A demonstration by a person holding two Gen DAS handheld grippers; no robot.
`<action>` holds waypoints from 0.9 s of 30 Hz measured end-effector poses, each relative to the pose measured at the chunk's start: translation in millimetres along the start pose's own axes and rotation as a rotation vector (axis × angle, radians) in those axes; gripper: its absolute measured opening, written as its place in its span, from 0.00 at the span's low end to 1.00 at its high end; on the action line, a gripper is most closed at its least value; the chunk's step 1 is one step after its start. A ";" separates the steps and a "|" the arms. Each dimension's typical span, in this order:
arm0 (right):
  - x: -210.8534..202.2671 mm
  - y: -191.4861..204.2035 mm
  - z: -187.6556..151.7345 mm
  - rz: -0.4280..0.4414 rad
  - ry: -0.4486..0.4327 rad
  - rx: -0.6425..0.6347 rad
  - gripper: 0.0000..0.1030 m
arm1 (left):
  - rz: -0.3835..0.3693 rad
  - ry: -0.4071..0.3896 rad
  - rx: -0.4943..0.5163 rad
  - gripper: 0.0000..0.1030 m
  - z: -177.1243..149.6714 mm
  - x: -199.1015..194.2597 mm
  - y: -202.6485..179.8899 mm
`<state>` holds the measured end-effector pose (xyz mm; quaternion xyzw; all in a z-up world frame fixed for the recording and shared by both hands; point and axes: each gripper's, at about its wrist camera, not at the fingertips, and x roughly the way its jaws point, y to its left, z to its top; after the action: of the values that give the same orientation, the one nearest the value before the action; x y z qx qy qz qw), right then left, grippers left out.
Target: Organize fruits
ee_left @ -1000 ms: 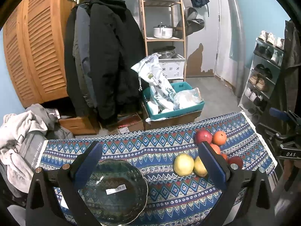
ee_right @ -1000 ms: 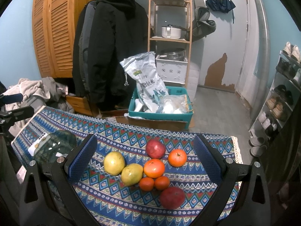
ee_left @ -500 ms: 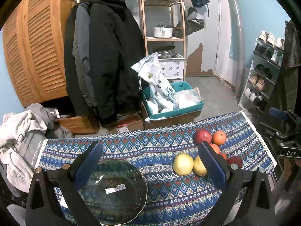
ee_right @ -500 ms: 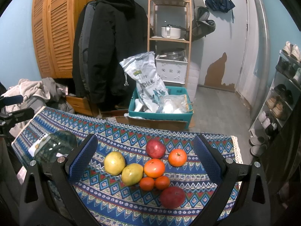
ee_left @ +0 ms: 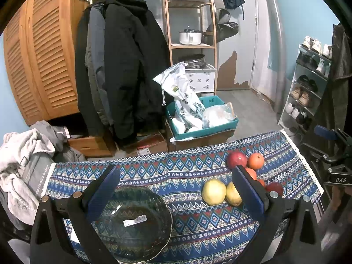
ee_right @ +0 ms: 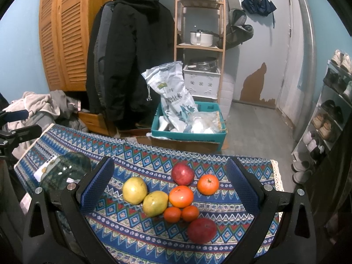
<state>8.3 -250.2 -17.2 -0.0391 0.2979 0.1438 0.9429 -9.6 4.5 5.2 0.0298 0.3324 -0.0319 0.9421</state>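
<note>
A cluster of fruit lies on the patterned tablecloth (ee_right: 136,154): two yellow pears (ee_right: 134,190), two red apples (ee_right: 182,174), two oranges (ee_right: 181,196) and two small tangerines (ee_right: 172,214). My right gripper (ee_right: 169,180) is open and empty, held above the fruit. A dark glass bowl (ee_left: 132,222) with a barcode sticker sits at the table's left, empty. My left gripper (ee_left: 176,187) is open and empty above the bowl's right side; pears (ee_left: 214,191) show near its right finger.
Beyond the table's far edge stand a teal crate (ee_right: 189,129) with bags on a cardboard box, hanging coats (ee_right: 132,55), a wooden shelf (ee_right: 200,33) and a shoe rack (ee_right: 330,110). A heap of clothes (ee_left: 24,154) lies at the left.
</note>
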 end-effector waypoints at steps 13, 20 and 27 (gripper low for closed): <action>-0.2 0.8 -0.2 0.000 0.000 0.000 0.97 | -0.001 -0.004 -0.002 1.00 -1.8 -0.6 0.4; 0.4 -0.1 -0.6 0.000 0.001 0.001 0.97 | -0.001 0.001 -0.002 1.00 -2.2 0.0 0.1; -0.5 0.8 -1.0 0.000 0.003 0.000 0.97 | -0.002 0.004 -0.003 1.00 -2.2 0.6 -1.0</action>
<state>7.1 -249.7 -17.7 -0.0391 0.2994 0.1438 0.9424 -10.6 3.7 3.1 0.0284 0.3344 -0.0322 0.9414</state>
